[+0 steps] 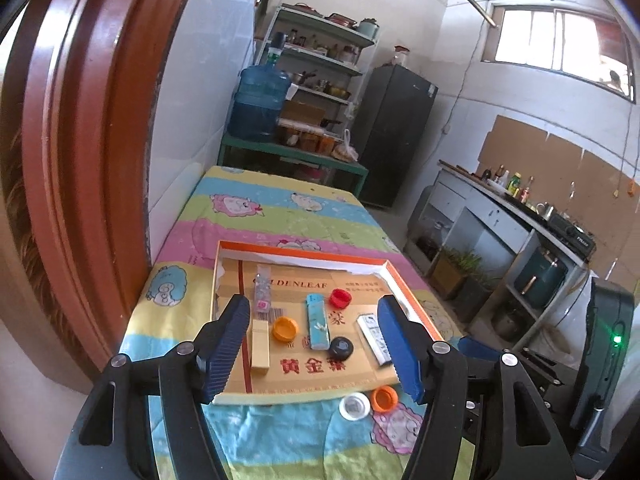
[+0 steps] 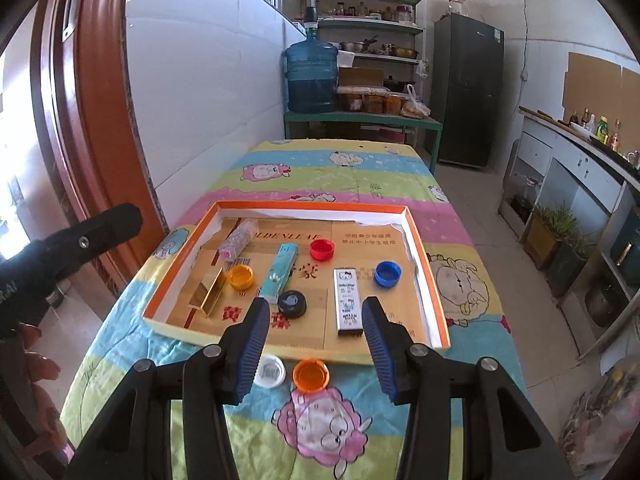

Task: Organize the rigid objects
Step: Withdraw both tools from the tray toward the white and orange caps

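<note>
Left gripper (image 1: 316, 350): jaws wide, empty, above near edge of box tray (image 2: 424, 240). Right gripper (image 2: 316, 338): jaws half open, empty. Sorted lighters and caps lie ahead inside tray; white cap (image 2: 271, 371) and orange cap (image 2: 311, 375) sit just below right gripper, outside tray, likely next.

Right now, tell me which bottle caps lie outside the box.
The white cap and the orange cap beside it lie on the cloth, in front of the box.
</note>
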Motion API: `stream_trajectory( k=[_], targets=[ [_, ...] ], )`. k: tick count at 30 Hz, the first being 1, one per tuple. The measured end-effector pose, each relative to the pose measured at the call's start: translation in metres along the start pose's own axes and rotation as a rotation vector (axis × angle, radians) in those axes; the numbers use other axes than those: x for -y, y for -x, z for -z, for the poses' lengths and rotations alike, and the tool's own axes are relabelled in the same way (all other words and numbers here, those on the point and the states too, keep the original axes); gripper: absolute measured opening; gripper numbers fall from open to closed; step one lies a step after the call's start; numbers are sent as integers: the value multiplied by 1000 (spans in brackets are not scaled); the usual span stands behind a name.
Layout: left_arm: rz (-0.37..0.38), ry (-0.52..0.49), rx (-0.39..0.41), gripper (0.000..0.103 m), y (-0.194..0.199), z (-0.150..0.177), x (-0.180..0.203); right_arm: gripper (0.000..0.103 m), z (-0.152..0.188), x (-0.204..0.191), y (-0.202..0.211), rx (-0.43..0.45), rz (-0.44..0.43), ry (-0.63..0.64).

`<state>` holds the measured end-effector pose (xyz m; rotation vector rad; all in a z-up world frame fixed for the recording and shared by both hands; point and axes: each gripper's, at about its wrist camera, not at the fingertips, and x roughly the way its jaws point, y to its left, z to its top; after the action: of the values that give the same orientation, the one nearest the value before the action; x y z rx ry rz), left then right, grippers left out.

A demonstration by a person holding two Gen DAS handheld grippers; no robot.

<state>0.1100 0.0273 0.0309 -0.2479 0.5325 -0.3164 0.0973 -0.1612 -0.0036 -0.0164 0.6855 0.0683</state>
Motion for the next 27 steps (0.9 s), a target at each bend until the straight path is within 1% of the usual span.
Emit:
stream_trajectory(
  k=[8, 12, 16, 22, 27],
  targets=[
    [-39, -33, -16, 68, 24, 19, 4, 48, 22, -2, 7, -32, -7, 0],
    [-45, -44, -36, 68, 34, 30, 6, 48, 31, -3, 10, -47, -7, 5],
    [-30, -47, -42, 68, 45, 40, 7, 48, 38, -2, 18, -43, -10, 8],
    [-14, -34, -74, 68, 49, 55, 7, 48, 54, 1, 22, -58, -33, 3],
    [-12, -19, -108, 68, 43, 67, 5, 48, 70, 3, 7, -99, -39, 7]
  ],
)
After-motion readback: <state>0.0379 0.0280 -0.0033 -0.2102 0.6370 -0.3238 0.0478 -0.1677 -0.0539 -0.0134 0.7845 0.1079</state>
